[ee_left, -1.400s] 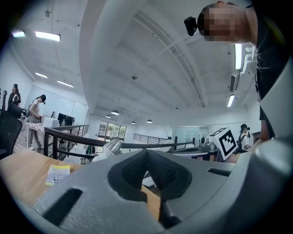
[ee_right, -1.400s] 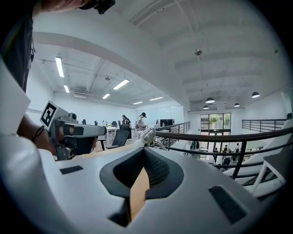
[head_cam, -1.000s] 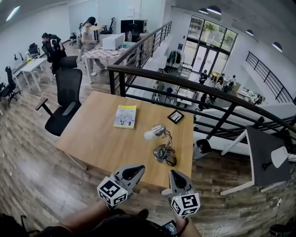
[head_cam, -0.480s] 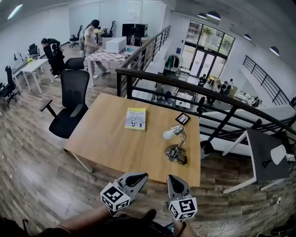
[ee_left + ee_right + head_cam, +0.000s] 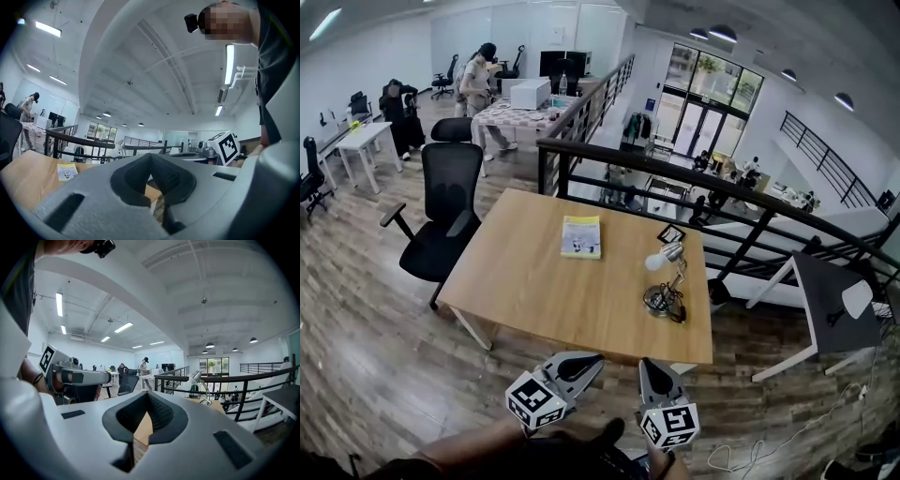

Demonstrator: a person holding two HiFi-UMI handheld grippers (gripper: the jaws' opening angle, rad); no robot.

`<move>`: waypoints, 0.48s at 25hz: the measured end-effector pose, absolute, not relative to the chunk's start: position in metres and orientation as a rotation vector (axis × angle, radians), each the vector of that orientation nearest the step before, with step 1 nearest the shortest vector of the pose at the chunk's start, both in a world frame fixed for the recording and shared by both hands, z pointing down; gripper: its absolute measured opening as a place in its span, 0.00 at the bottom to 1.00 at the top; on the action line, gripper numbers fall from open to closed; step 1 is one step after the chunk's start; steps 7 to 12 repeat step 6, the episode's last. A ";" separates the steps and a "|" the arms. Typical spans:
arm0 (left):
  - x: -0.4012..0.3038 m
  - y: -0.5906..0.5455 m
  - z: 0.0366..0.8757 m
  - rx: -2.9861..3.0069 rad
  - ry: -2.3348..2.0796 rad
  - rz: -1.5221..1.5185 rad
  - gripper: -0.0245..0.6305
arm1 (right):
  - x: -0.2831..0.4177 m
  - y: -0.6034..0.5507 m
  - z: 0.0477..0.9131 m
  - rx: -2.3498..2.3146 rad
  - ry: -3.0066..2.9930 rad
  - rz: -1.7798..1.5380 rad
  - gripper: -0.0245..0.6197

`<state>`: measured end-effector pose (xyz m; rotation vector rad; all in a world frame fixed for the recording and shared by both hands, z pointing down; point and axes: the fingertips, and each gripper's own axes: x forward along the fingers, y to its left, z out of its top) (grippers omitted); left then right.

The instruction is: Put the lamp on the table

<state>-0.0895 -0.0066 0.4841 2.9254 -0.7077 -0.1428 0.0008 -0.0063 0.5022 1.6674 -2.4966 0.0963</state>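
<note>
Standing on table (image 5: 534,281), lamp (image 5: 660,299) is well beyond left claw (image 5: 596,358), right claw (image 5: 645,364), both closed.

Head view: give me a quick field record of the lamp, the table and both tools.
lamp: silver desk lamp with white head, standing on its round base, cord bunched beside the base
surface: light wooden table
lamp position: right part of the table, near its right edge
other items on table: yellow-green booklet; small dark square item
left tool: jaws together, nothing between them, short of the table's near edge
right tool: jaws together, empty, also short of the table
contact with lamp: none
nearby: black office chair at the table's left side
</note>
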 end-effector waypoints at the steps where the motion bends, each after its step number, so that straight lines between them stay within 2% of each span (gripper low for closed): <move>1: -0.092 -0.004 0.484 2.926 -0.700 -0.143 0.05 | -0.002 -0.003 0.502 1.673 -2.493 0.096 0.06; 12: -0.103 0.010 0.484 2.934 -0.667 -0.145 0.05 | -0.017 0.011 0.504 1.689 -2.484 0.105 0.06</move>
